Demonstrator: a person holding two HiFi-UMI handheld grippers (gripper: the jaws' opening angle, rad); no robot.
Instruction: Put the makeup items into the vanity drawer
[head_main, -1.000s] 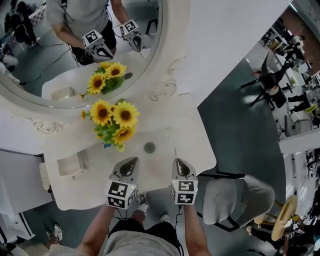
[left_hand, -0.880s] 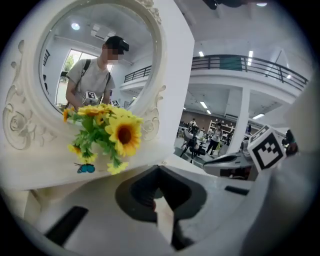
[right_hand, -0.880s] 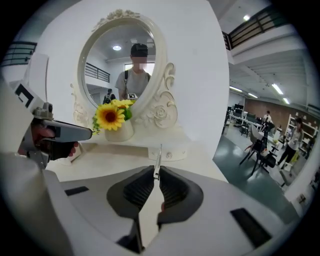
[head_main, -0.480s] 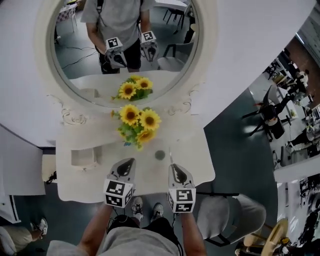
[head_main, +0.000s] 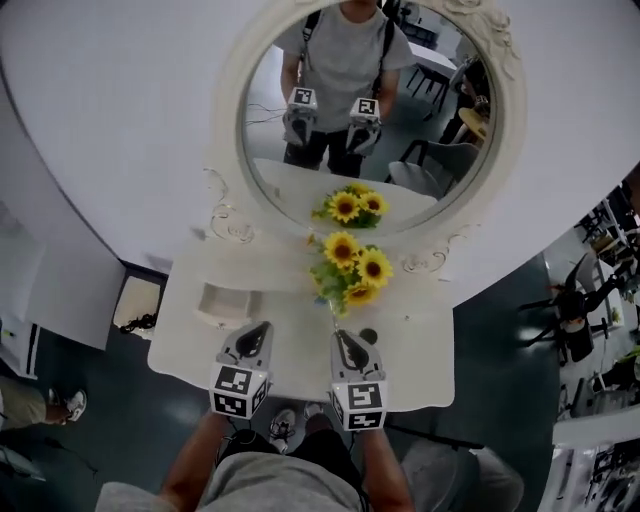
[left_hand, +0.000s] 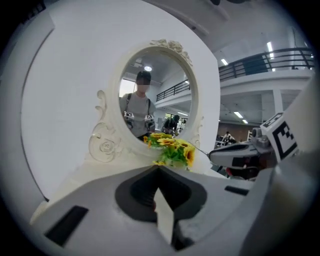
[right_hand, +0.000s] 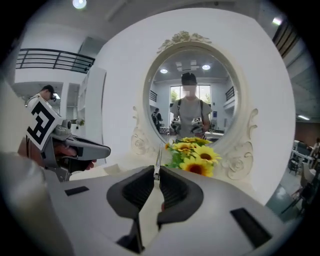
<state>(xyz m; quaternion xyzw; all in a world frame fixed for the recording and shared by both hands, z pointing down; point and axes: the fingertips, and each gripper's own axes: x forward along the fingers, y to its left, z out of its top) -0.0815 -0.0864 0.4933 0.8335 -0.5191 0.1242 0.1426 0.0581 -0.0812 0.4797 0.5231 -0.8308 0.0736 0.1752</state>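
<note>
Carrying step, by judgement. Right gripper (right_hand: 156, 173) fingers pinch thin makeup stick (right_hand: 157, 161), which pokes up past fingertips. Left gripper (left_hand: 159, 169) fingers pressed together, nothing seen between. Small dark round item (head_main: 368, 336) on vanity table (head_main: 290, 305), just right of right fingertips. White open box (head_main: 228, 291) ahead-left of left fingertips. Drawer not seen. Next move calls for finding and opening it. Since a second ago: grippers raised, mirror (head_main: 370, 110) fuller in view.

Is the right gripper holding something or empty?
Holding. The right gripper has its jaws closed on a thin silvery stick that pokes out past their tips.
</note>
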